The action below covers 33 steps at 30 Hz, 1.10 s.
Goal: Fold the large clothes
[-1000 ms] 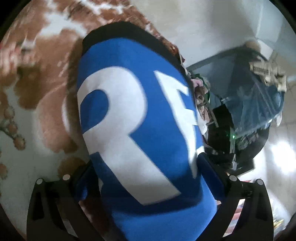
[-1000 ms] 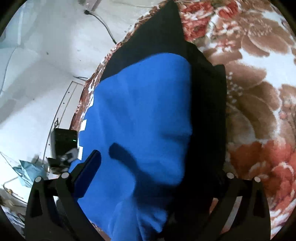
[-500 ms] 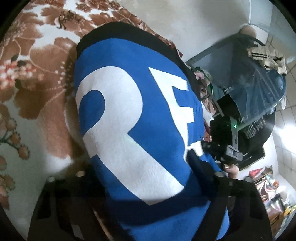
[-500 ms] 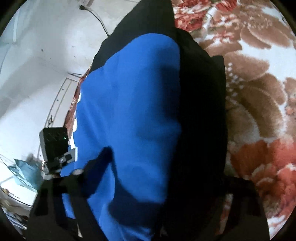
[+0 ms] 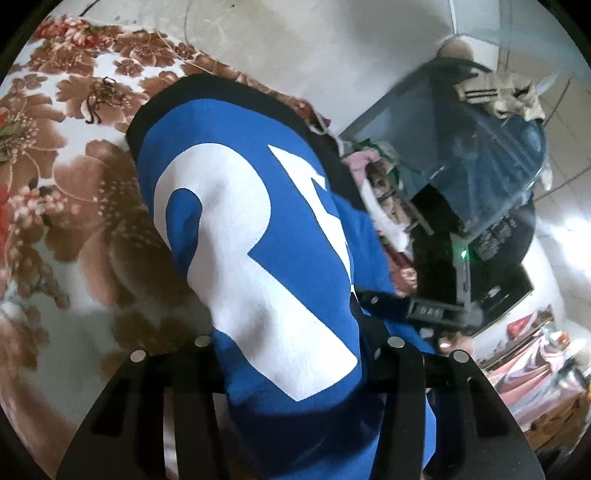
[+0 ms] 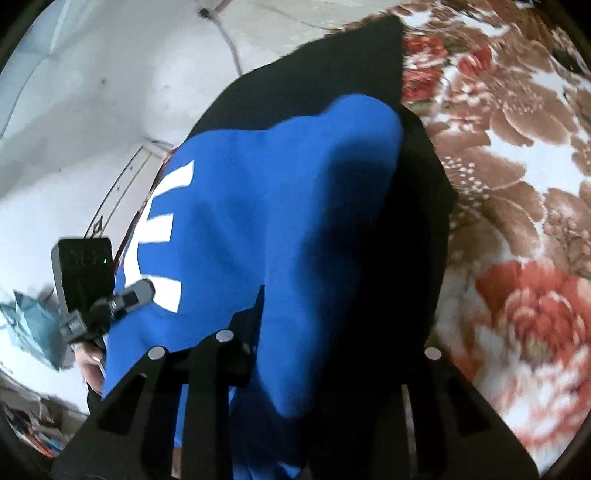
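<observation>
A large blue garment (image 5: 236, 236) with white letters and black edging hangs lifted over a floral blanket (image 5: 55, 177). My left gripper (image 5: 295, 354) is shut on the garment's near edge; cloth drapes between and over its fingers. In the right wrist view the same garment (image 6: 266, 221) shows blue with a black part on the right. My right gripper (image 6: 325, 339) is shut on it; the fingertips are buried in cloth. The other gripper (image 6: 110, 299) shows at the left of the right wrist view, holding the far edge.
The floral blanket (image 6: 517, 184) covers the surface under the garment. A white wall with a cable (image 6: 221, 29) is behind. A dark table with a blue cover and clutter (image 5: 480, 155) stands to the right in the left wrist view.
Both grippers have risen and drawn back with the garment. More of the blanket and wall shows, and the white letters now appear in the right wrist view.
</observation>
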### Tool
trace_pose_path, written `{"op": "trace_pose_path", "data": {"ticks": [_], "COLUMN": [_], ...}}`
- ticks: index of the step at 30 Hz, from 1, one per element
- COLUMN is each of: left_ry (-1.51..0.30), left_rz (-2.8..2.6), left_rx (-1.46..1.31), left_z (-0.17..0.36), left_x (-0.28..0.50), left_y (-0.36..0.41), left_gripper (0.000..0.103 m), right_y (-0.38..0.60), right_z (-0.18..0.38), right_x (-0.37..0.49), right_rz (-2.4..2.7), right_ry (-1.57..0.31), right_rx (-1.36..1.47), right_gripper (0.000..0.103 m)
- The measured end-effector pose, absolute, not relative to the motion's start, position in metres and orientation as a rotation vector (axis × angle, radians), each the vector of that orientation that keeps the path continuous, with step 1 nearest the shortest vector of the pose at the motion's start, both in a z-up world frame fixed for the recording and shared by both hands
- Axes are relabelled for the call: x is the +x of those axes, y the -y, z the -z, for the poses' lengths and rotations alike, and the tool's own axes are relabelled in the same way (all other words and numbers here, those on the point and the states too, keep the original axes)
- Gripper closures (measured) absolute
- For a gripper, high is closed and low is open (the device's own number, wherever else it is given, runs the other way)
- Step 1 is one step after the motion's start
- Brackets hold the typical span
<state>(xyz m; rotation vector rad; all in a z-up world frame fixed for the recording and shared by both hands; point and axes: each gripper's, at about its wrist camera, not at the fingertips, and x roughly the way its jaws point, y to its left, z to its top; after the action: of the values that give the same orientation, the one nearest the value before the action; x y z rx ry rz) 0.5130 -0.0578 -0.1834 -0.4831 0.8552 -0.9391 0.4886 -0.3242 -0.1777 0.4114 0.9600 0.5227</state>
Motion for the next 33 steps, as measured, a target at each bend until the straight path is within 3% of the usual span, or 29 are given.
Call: {"op": "trace_pose_path", "data": {"ticks": [8, 15, 33], "left_ry": [-0.817, -0.819, -0.899], "left_rz": [0.991, 1.127, 1.804], "left_rx": [-0.378, -0.315, -0.114], "left_z": [0.121, 0.086, 0.031], "left_x": [0.433, 0.378, 0.305], "left_y": [0.076, 0.158, 0.58], "left_gripper": [0.056, 0.056, 0.054], "right_y": [0.358, 0.431, 0.739], "right_z": [0.139, 0.094, 0.026], "right_x": [0.4, 0.299, 0.063], "right_rz": [-0.6, -0.499, 0.087], "right_ry": [-0.858, -0.763, -0.496], "right_rx": [0.546, 0.561, 0.664], "right_gripper": [0.076, 0.076, 0.076]}}
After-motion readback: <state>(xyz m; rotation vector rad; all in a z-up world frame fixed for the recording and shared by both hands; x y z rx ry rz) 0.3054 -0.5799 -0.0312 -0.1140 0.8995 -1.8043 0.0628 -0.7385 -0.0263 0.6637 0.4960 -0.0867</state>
